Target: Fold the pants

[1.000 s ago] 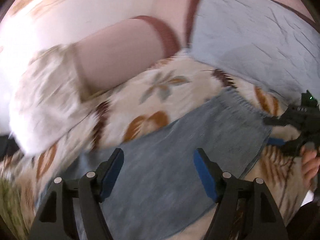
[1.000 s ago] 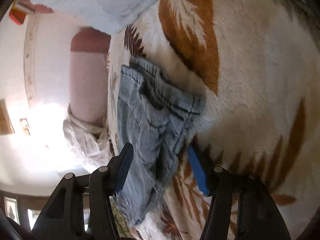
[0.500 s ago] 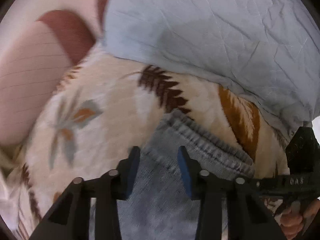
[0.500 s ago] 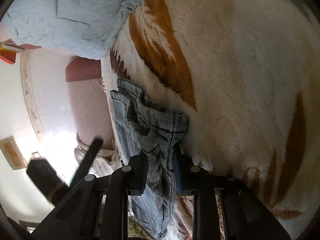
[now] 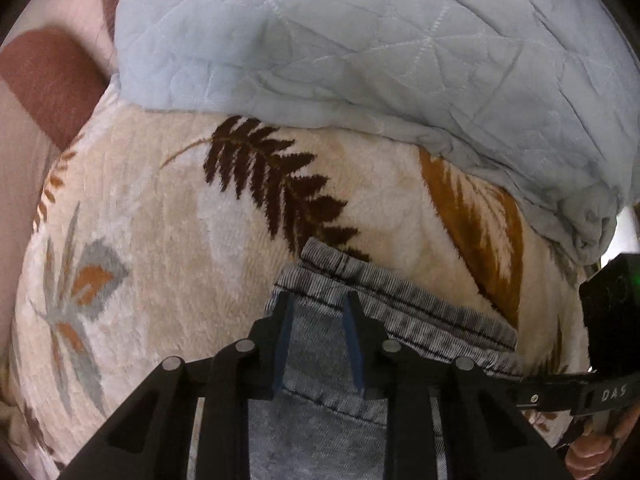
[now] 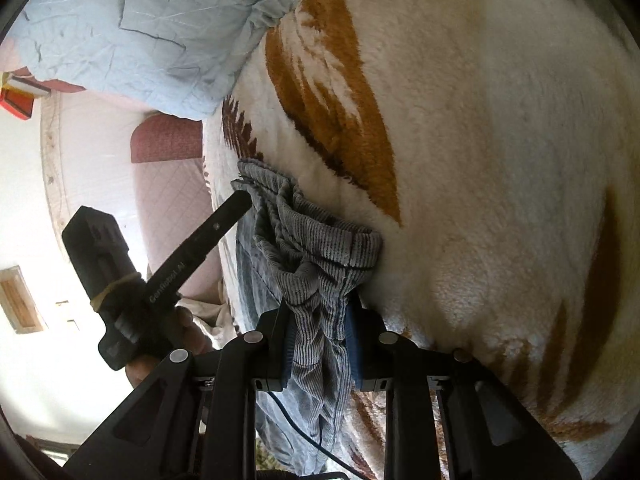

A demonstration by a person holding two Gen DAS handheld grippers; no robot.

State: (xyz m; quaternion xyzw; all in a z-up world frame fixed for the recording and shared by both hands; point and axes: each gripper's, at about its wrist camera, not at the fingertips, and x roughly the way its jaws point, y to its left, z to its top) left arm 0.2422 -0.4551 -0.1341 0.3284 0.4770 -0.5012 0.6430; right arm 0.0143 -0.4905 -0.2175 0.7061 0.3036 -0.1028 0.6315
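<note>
Pants (image 5: 344, 364) of pale blue denim lie on a bed under a fluffy leaf-print blanket (image 5: 168, 248), waistband end toward a light blue quilt (image 5: 360, 48) bunched ahead of both claws.

Left claw (image 5: 318, 338) sits low over the waistband corner, its blue-padded fingers narrowed with denim between them; whether the pads truly pinch the cloth cannot be told from this view. The ribbed waistband (image 5: 400, 300) runs off to its right, toward the other tool at the edge of view.

Right claw (image 6: 318, 344) is clamped on a gathered bunch of waistband, the fabric rising in a crumpled loop just ahead of its tips and the blanket lying bare to its right.

To do this grasp well, I judge each claw should hold both layers at its own corner before any lift; the right bunch looks thick and twisted, so pulling the two claws apart would probably tauten the band and let the legs hang straight. A shallow left pinch risks slipping off.
</note>
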